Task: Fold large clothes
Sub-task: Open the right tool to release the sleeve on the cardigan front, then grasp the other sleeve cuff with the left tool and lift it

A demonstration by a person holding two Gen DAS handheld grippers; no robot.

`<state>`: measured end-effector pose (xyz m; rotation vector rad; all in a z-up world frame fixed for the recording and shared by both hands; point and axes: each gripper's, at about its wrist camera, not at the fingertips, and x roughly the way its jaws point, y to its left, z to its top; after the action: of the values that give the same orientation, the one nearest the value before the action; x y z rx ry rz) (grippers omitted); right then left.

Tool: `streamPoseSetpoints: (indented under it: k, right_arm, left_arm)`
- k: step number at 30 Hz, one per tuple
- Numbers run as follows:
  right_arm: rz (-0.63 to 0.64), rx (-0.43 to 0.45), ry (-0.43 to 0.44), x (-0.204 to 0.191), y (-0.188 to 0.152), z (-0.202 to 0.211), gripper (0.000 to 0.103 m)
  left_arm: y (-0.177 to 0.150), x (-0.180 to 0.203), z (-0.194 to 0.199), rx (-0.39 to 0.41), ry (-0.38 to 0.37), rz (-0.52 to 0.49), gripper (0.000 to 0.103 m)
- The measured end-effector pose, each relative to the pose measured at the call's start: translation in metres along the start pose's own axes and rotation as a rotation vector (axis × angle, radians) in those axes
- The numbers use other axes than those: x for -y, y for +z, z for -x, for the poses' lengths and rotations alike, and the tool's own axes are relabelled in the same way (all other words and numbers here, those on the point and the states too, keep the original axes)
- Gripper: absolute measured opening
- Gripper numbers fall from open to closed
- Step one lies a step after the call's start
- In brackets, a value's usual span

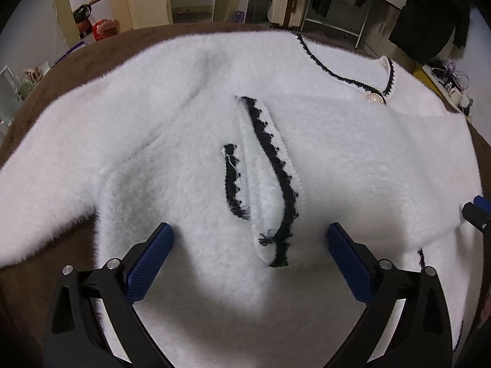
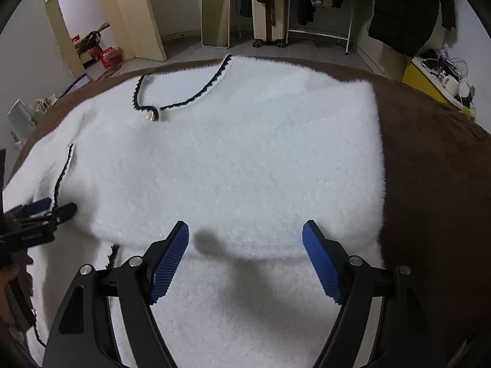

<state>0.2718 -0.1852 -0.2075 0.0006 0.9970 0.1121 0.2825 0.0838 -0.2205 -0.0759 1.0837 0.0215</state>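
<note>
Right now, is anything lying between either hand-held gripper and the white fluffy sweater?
Nothing visible. The left hand-held gripper and right hand-held gripper both hang open directly over the white sweater, which lies spread on the brown blanket with nothing on top of it.

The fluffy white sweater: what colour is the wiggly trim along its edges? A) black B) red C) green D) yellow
A: the fluffy white sweater has black trim running along the folded cuff in the left wrist view, and the same dark trim edges the neckline in the right wrist view.
</note>
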Motion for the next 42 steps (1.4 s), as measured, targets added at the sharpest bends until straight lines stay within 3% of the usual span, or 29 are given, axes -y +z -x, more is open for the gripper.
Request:
streamPoseSetpoints:
  k: [18,24,29,32,42]
  right_arm:
    - [0.002,-0.032,-0.004,0.000,-0.001,-0.019,0.082]
    - [-0.025,-0.015,0.115,-0.014,0.008,0.000,0.083]
    - [0.026,-0.002,0.184,-0.043,0.018,0.018,0.089]
    - [0.064,-0.001,0.209,-0.066,0.022,0.023,0.089]
    - [0.134,-0.025,0.259,-0.123,0.019,0.012,0.089]
  left_arm:
    - [-0.017,-0.024,0.007,0.000,0.014,0.025,0.098]
    - [-0.007,-0.036,0.029,0.003,-0.007,0.082,0.097]
    - [-0.005,-0.078,0.072,0.090,-0.049,0.212,0.097]
    - [-0.015,-0.115,0.093,0.151,-0.010,0.279,0.097]
    - [-0.074,-0.222,0.087,0.145,0.066,0.474,0.097]
